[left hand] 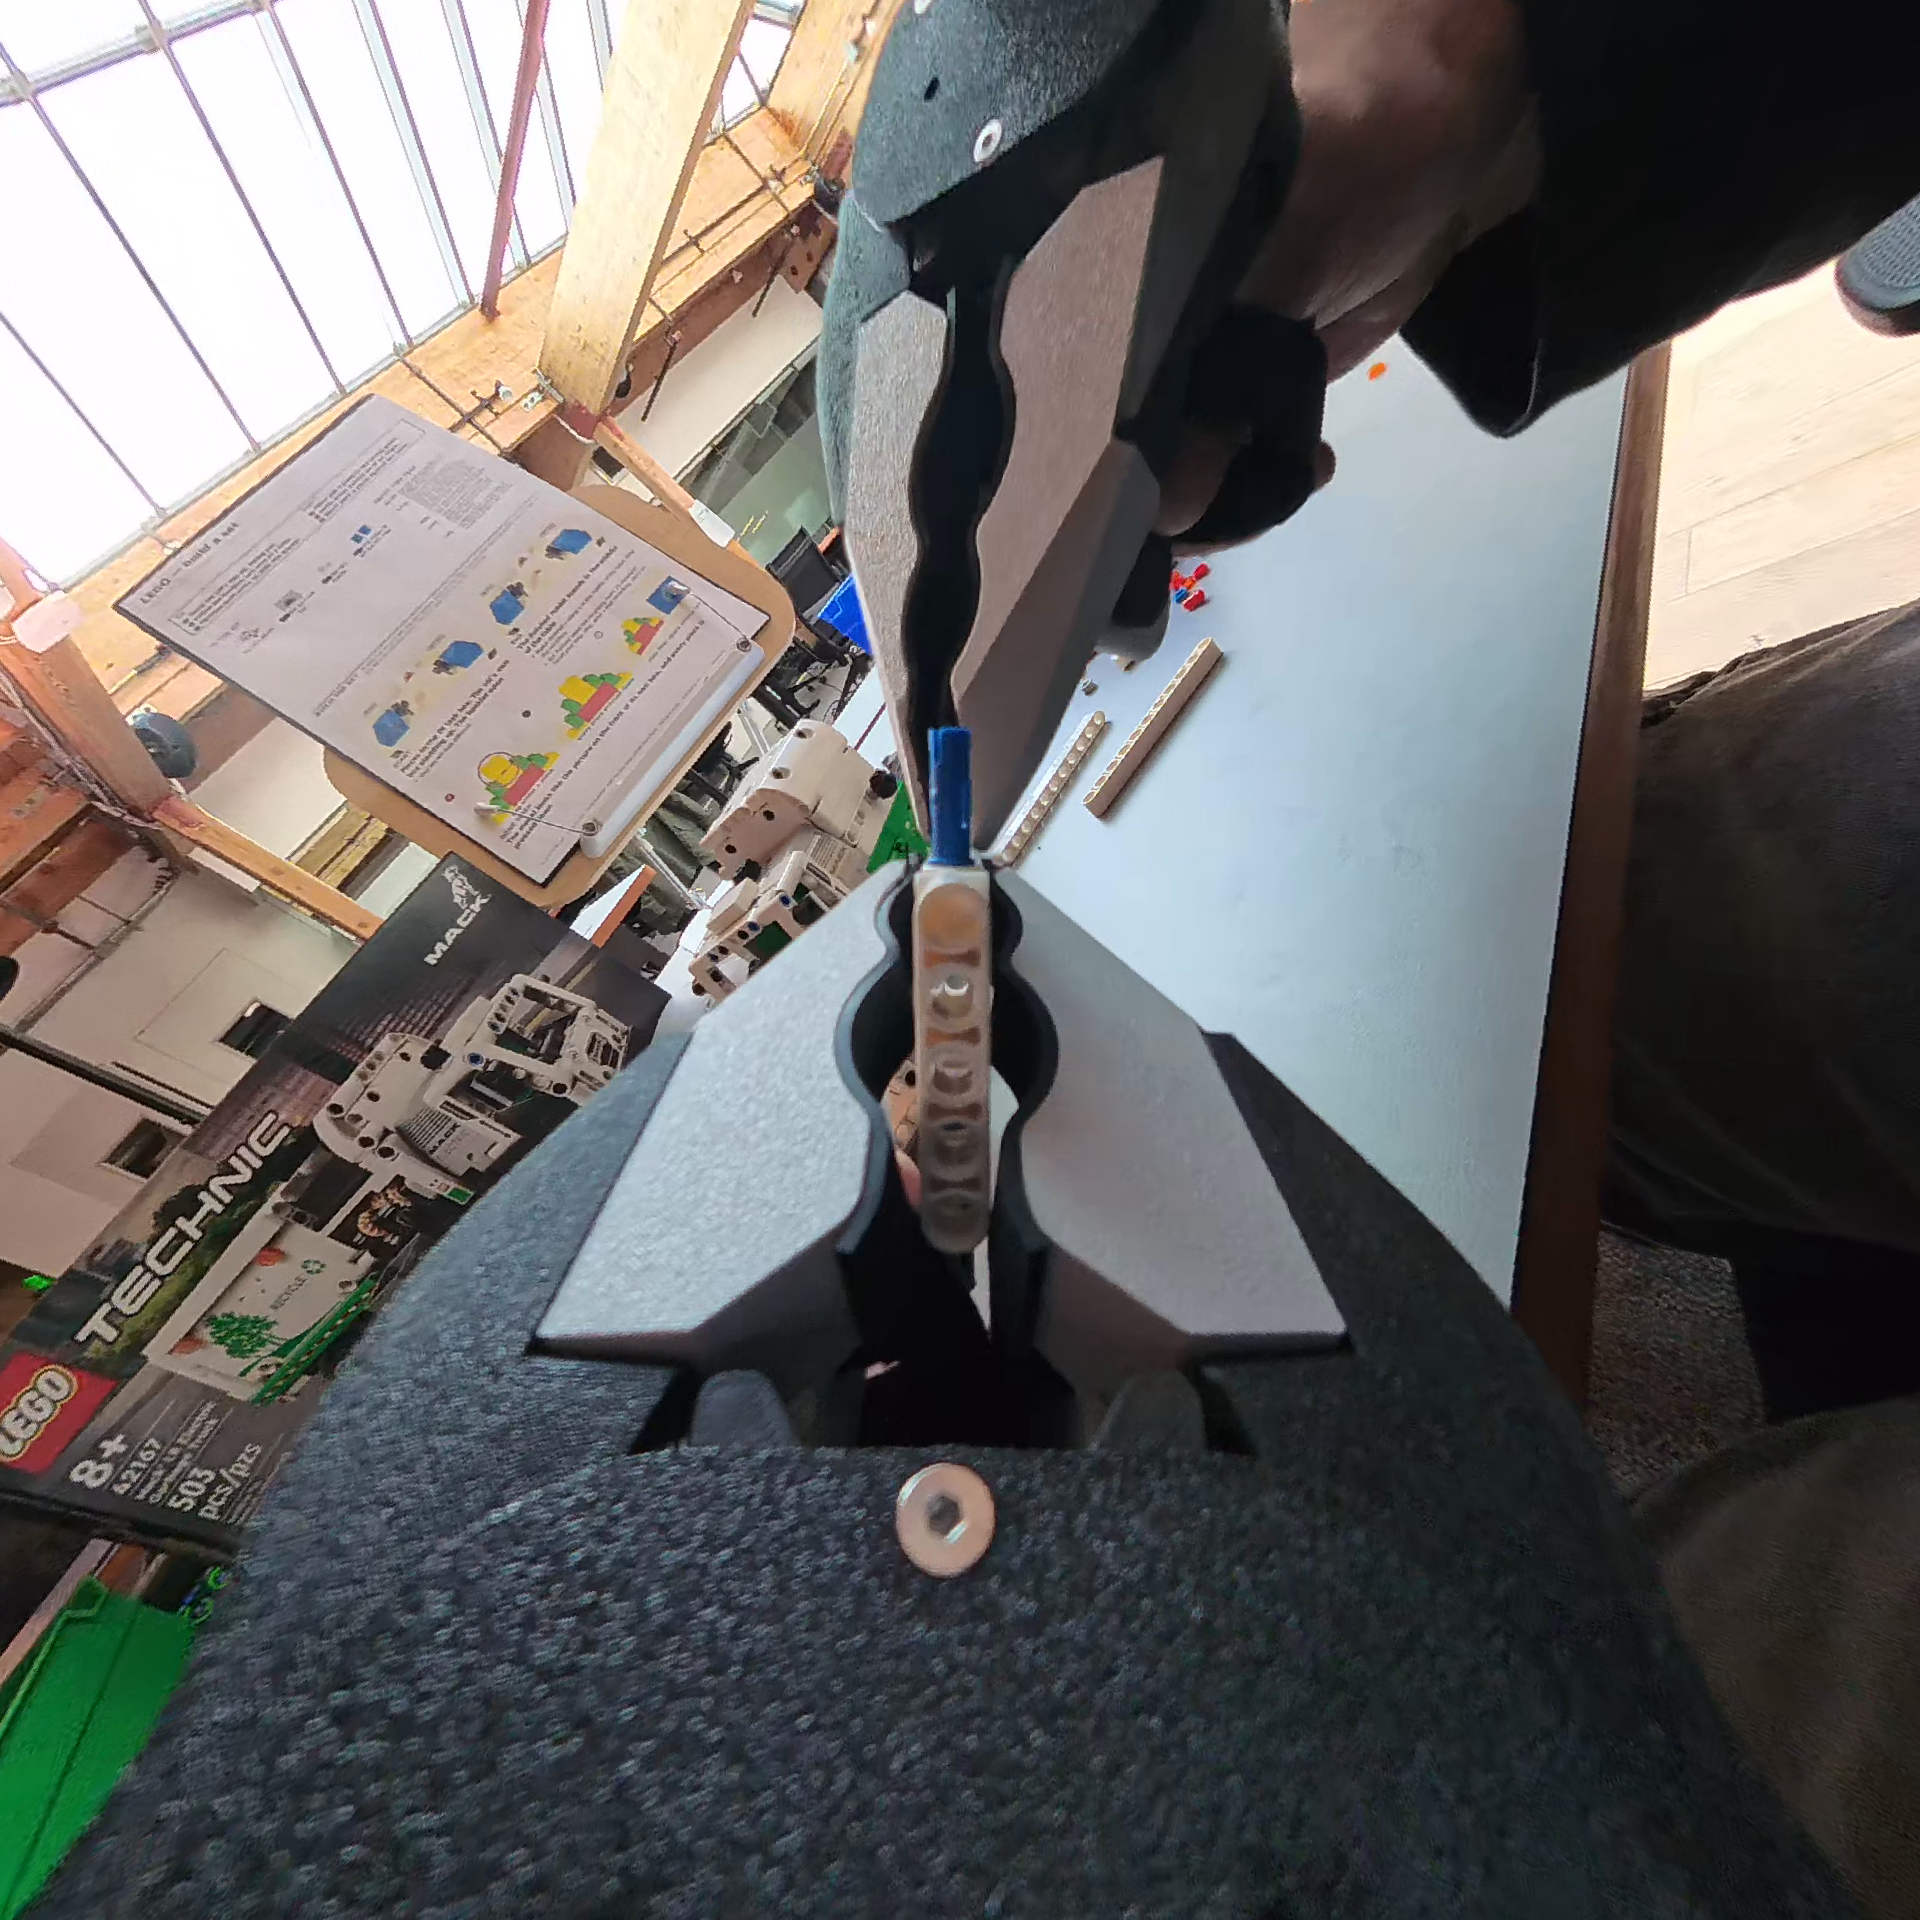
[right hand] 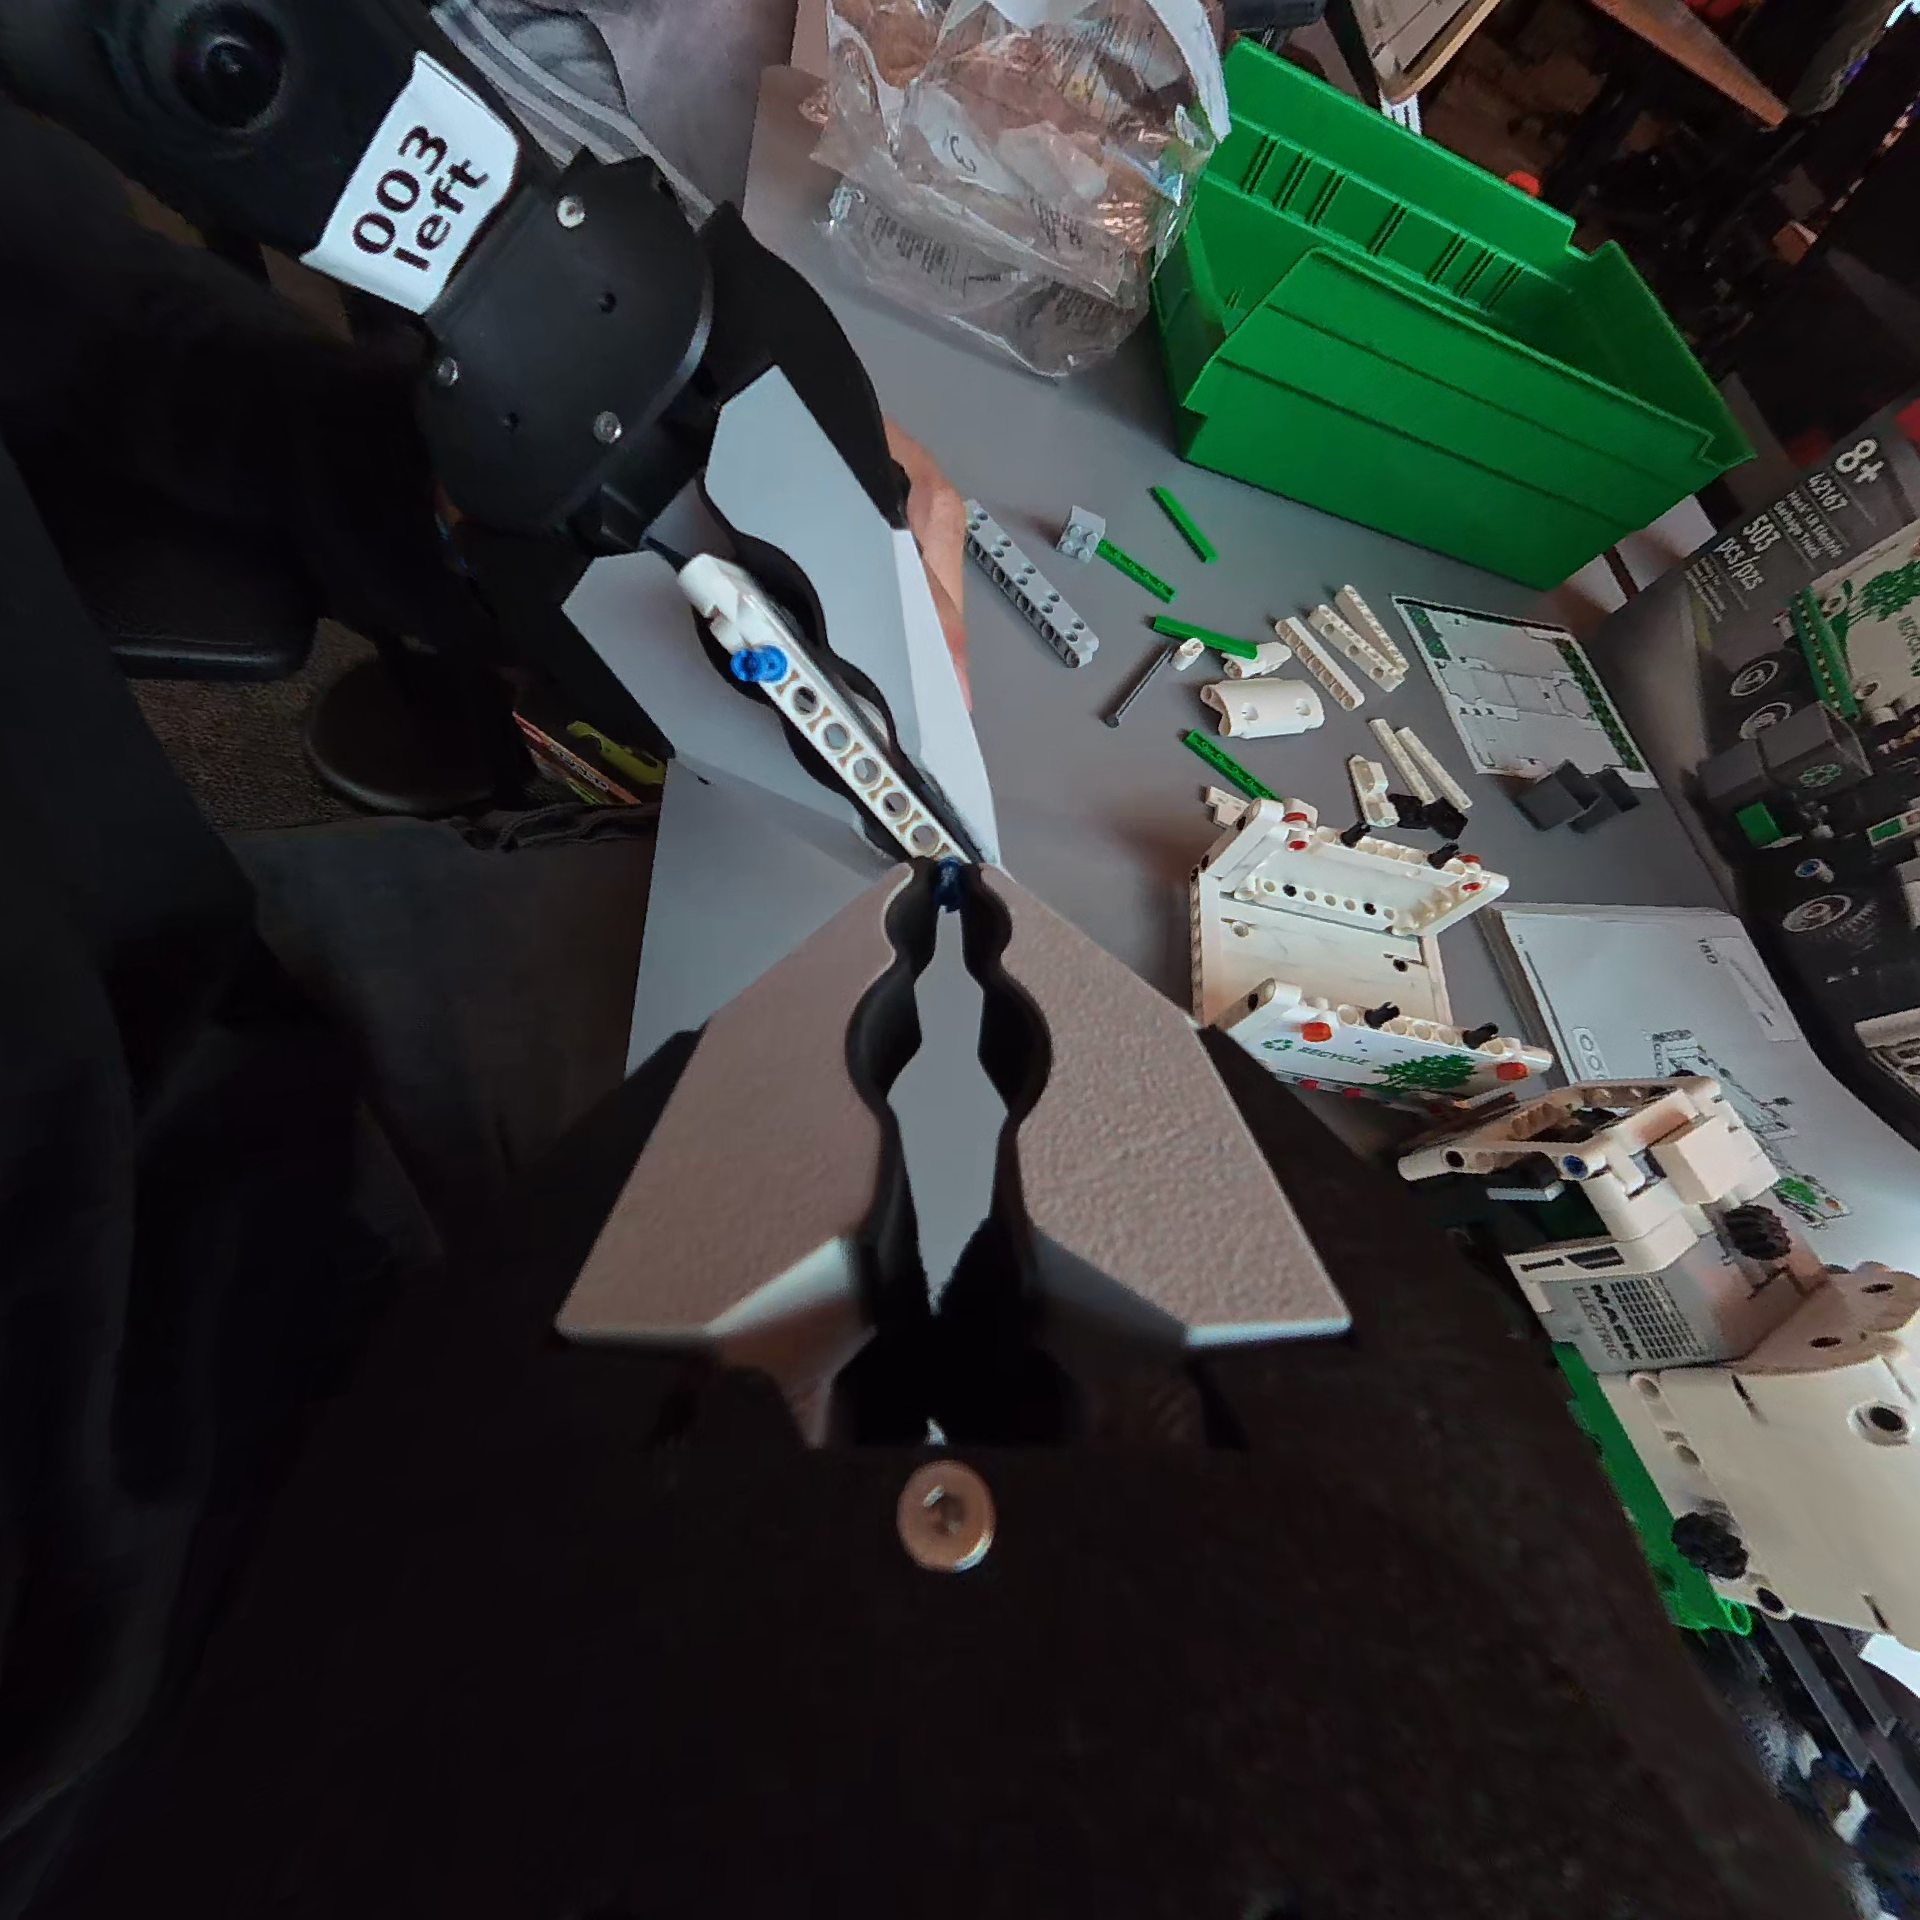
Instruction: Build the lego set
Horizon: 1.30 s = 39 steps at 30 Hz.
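My left gripper [left hand: 951,883] is shut on a white beam with holes [left hand: 951,1060], held end-on. My right gripper [left hand: 951,821] comes in from above, shut on a blue pin [left hand: 949,795] whose lower end meets the beam's end hole. In the right wrist view my right gripper [right hand: 948,878] pinches the blue pin [right hand: 948,888] at its tips, right against the end of the white beam [right hand: 842,743]. The left gripper [right hand: 925,831] holds that beam from the upper left. A second blue pin [right hand: 756,665] sits in the beam near its far end.
On the grey table [right hand: 1039,468] lie a green bin [right hand: 1455,364], a plastic bag [right hand: 1018,177], loose white, grey and green parts [right hand: 1257,686], a white panel assembly [right hand: 1340,935], the truck cab assembly [right hand: 1714,1351], an instruction booklet [right hand: 1662,997] and the set's box [left hand: 312,1195]. A clipboard sheet [left hand: 457,634] stands behind. Less than 4 cm separates the two grippers' tips. Both grippers' tips are roughly 20 cm from the truck cab assembly [right hand: 1714,1351]. Seen from the left wrist view [left hand: 812,824] as well.
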{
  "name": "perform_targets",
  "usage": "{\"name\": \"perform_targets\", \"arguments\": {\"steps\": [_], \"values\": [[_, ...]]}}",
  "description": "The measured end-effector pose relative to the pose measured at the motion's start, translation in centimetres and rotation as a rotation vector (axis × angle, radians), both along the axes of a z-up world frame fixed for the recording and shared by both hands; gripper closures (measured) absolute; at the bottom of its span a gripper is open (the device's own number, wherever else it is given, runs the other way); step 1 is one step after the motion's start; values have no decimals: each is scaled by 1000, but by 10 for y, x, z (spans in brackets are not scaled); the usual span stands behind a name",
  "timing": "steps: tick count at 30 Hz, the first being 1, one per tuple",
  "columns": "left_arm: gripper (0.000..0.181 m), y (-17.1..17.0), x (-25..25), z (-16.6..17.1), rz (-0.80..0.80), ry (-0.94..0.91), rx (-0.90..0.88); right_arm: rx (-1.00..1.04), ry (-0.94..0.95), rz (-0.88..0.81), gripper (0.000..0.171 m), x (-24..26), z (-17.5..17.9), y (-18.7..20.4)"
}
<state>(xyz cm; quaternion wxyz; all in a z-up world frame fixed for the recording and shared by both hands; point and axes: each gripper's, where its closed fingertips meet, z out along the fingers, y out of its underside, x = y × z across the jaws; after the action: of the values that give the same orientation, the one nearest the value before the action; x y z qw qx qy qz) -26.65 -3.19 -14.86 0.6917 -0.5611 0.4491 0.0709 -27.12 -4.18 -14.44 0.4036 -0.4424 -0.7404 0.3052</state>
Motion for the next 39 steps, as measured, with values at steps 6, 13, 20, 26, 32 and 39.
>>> {"name": "perform_targets", "arguments": {"steps": [6,13,20,26,32,39], "values": [[170,2,2,-2,7,15,10,-43,-23,-32,167,4,-1,2],[176,4,0,-2,23,10,6,-1,23,-68,168,7,4,5],[176,2,0,-3,32,33,14,-20,-13,-59,169,7,0,3],[176,1,-1,3,25,-9,24,-53,12,-66,168,3,6,2],[176,-1,-5,36,-204,-567,-305,-315,127,-67,141,12,13,14],[177,3,14,58,-419,-1032,-633,-751,264,92,144,15,31,-7]]}}
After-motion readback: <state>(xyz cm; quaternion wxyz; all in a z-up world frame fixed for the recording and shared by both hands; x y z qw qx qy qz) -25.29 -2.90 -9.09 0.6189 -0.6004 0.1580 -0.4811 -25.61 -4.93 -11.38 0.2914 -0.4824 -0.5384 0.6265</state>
